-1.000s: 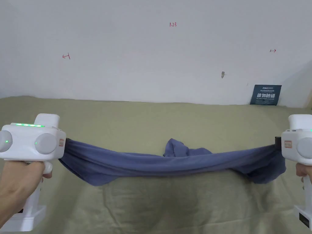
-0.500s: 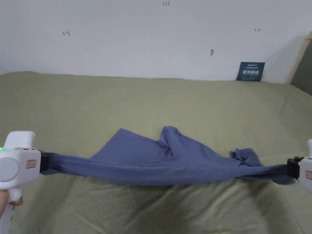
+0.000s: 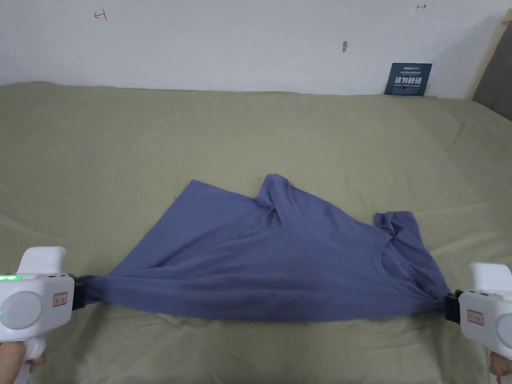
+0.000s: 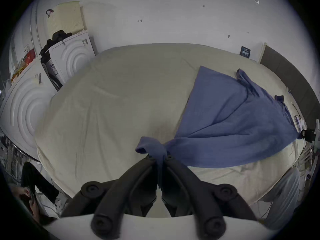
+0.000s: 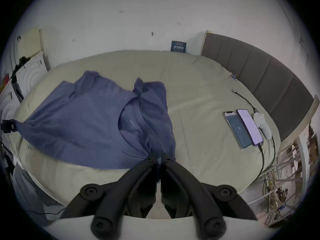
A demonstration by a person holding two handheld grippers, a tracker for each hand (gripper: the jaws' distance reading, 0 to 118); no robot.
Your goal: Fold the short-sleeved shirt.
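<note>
Olive bed sheet (image 3: 250,125) by white wall | blue shirt (image 3: 280,255) spread on it, near edge stretched | our left gripper (image 3: 80,298) and right gripper (image 3: 451,308) both clamp its corners | risk: uneven tension bunches collar, skewing fold.

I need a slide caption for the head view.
Both grippers stretch a blue shirt over the green bed.
</note>
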